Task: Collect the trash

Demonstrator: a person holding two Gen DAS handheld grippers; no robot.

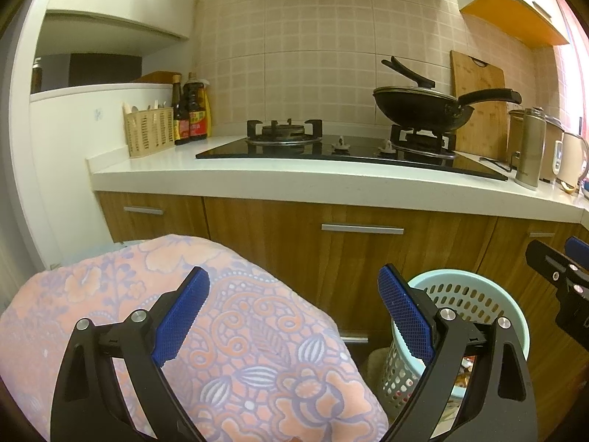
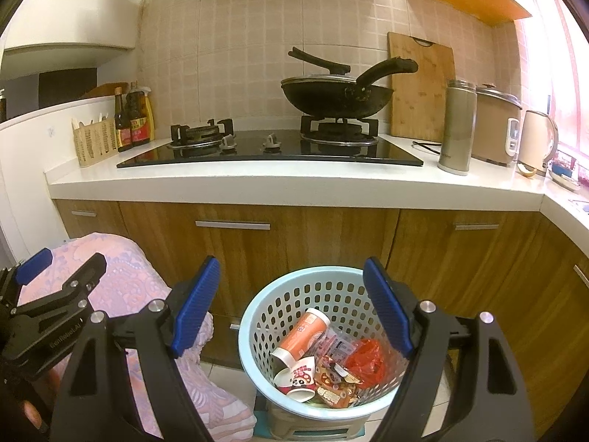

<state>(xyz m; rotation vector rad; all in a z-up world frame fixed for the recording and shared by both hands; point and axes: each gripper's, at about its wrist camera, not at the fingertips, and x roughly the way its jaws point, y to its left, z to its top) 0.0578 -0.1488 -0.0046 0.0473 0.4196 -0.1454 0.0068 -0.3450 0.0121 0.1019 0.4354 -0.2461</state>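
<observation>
Basket (image 2: 254,316) already holds cups & wrappers (image 2: 331,364); both grippers, left (image 1: 294,316) & right (image 2: 291,309), spread wide, empty. No loose trash visible; prob nearly done.

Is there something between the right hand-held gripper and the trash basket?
Nothing visible. The right hand-held gripper is open and empty, right above the basket, whose top is uncovered. The flowered cloth lies off to the left, not in the path.
</observation>
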